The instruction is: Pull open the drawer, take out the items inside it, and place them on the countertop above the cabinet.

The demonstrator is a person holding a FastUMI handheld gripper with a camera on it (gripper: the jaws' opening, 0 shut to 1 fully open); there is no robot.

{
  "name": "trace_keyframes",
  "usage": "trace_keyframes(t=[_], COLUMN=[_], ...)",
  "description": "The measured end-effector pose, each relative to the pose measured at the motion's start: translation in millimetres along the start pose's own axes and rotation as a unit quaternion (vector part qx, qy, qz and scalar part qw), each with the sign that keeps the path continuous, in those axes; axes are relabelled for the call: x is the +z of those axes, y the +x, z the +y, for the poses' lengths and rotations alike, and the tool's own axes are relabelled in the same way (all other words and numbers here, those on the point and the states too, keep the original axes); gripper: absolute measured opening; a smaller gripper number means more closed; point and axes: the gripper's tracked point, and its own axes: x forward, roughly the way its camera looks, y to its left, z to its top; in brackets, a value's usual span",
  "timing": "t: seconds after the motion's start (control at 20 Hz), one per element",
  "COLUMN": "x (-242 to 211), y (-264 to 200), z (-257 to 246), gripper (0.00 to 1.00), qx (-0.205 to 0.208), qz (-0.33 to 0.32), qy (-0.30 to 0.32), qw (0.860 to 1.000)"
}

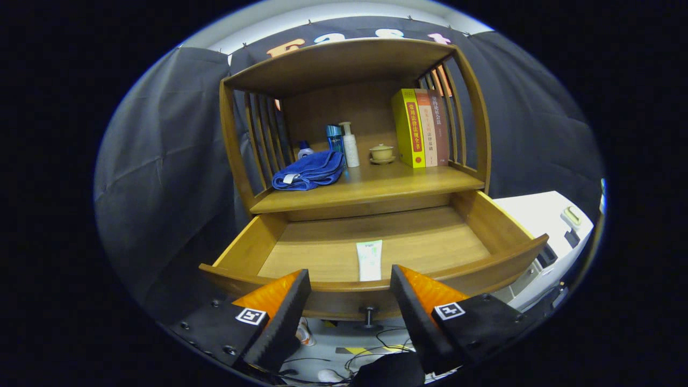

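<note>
1. The gripper (pixel 349 279) has its fingers spread wide apart with nothing between them; they hover just in front of the drawer's front rail, touching nothing.
2. Between the two fingers and a little below their tips, the drawer's round knob (pixel 368 313) sticks out from the front panel.
3. The drawer (pixel 484 215) is pulled well out of the wooden cabinet (pixel 473 107), its curved front rail running across right behind the fingertips.
4. Just ahead of the fingers, in the gap between them, a white tube (pixel 369 260) lies flat on the drawer floor, its length pointing away from the fingers and its near end close against the front rail.
5. Beyond the drawer is the tabletop (pixel 387 185) of the cabinet, under a curved wooden canopy with slatted sides.
6. On the tabletop, beyond the left finger, a folded blue towel (pixel 310 170) lies with a small bottle behind it.
7. Just beside the towel stand a blue bottle (pixel 334 138) and a white pump bottle (pixel 350 144), close together.
8. Further along, a small lidded cup (pixel 381 153) sits on a saucer.
9. Beyond the right finger, three upright books (pixel 421 128) stand side by side against the slats.
10. Off beyond the right finger, beside the drawer, is a white appliance (pixel 548 226); cables lie on the floor below the fingers.
</note>
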Motion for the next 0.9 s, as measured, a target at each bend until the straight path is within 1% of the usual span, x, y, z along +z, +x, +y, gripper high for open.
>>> trace_keyframes(t=[0.2,0.4,0.6,0.7,0.9], x=[29,44,32,20,-7], y=[18,50,91,110,140], z=[-8,-17,-14,-16,-18], gripper=[0.98,0.98,0.98,0.99,0.99], qx=[-0.017,-0.023,-0.017,-0.017,-0.019], qz=[-0.001,0.032,0.090,0.128,0.198], qy=[-0.013,-0.029,-0.028,-0.037,-0.014], qw=[1.000,0.999,0.995,0.991,0.980])
